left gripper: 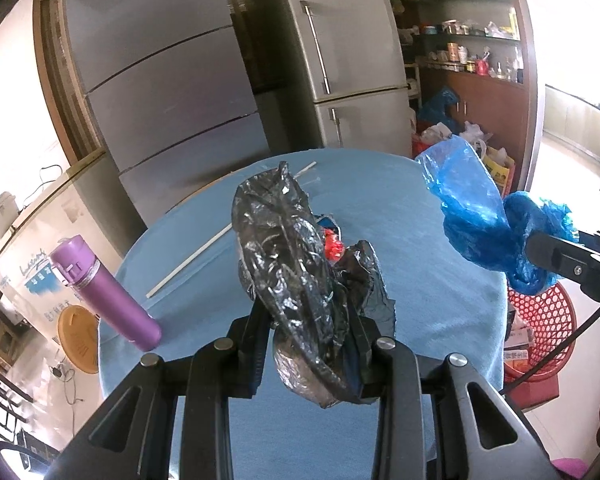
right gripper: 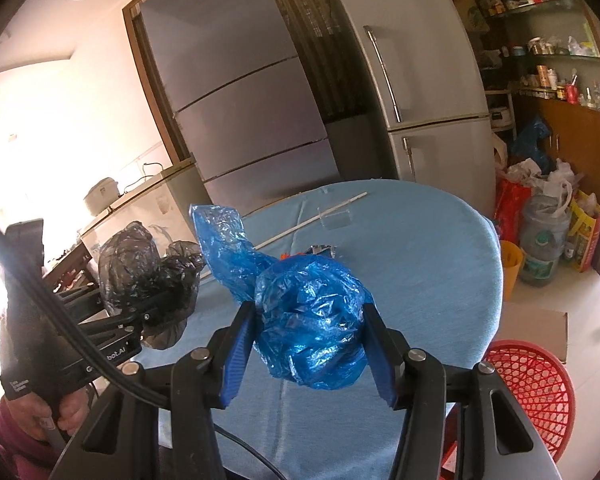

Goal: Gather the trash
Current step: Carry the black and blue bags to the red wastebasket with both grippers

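Note:
My left gripper (left gripper: 308,312) is shut on a crumpled black plastic bag (left gripper: 288,252) and holds it above the round blue table (left gripper: 440,280). My right gripper (right gripper: 310,320) is shut on a crumpled blue plastic bag (right gripper: 308,320), also held above the table. The blue bag (left gripper: 476,208) shows at the right of the left wrist view, and the black bag (right gripper: 140,272) at the left of the right wrist view. A red perforated basket (right gripper: 536,392) stands beside the table at the right. Small red and blue wrappers (left gripper: 332,240) lie on the table.
A purple bottle (left gripper: 104,296) lies on the table's left edge. A long white stick (left gripper: 204,256) and a clear plastic piece (right gripper: 334,216) lie on the table. Two fridges (left gripper: 352,52) stand behind. Bags and a jar (right gripper: 544,236) sit on the floor at the right.

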Action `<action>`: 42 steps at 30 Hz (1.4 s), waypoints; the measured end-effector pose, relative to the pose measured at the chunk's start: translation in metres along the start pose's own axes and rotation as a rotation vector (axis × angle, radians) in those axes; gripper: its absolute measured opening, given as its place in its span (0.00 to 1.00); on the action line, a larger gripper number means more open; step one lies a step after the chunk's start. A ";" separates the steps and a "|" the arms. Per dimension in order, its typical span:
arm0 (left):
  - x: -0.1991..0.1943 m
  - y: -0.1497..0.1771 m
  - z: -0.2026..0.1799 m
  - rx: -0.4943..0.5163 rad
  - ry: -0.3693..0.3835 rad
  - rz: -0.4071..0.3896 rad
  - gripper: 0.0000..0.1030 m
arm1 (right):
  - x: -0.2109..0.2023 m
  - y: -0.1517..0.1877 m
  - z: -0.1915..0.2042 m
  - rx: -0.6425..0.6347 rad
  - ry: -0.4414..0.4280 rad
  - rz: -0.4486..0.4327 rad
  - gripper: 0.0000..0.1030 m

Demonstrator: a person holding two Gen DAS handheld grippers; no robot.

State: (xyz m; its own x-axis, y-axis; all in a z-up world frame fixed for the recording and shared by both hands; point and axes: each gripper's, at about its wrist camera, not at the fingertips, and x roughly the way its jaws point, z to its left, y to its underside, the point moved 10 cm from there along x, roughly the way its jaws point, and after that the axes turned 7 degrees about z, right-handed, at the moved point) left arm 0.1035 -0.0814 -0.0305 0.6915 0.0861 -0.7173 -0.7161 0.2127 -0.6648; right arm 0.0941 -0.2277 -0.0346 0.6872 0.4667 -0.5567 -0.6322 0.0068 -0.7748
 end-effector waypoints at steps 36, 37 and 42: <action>0.011 -0.003 -0.033 0.120 0.036 0.019 0.34 | -0.016 0.008 -0.015 0.088 0.063 -0.021 0.55; 0.012 -0.003 -0.033 0.125 0.034 0.018 0.34 | -0.017 0.008 -0.016 0.091 0.062 -0.020 0.55; 0.014 -0.003 -0.033 0.142 0.036 0.026 0.34 | -0.019 0.009 -0.015 0.103 0.067 -0.024 0.55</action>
State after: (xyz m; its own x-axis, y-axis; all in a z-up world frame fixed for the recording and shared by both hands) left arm 0.1125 -0.1127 -0.0453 0.6673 0.0585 -0.7425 -0.7110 0.3470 -0.6116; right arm 0.0809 -0.2496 -0.0358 0.7225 0.4056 -0.5599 -0.6464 0.1093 -0.7551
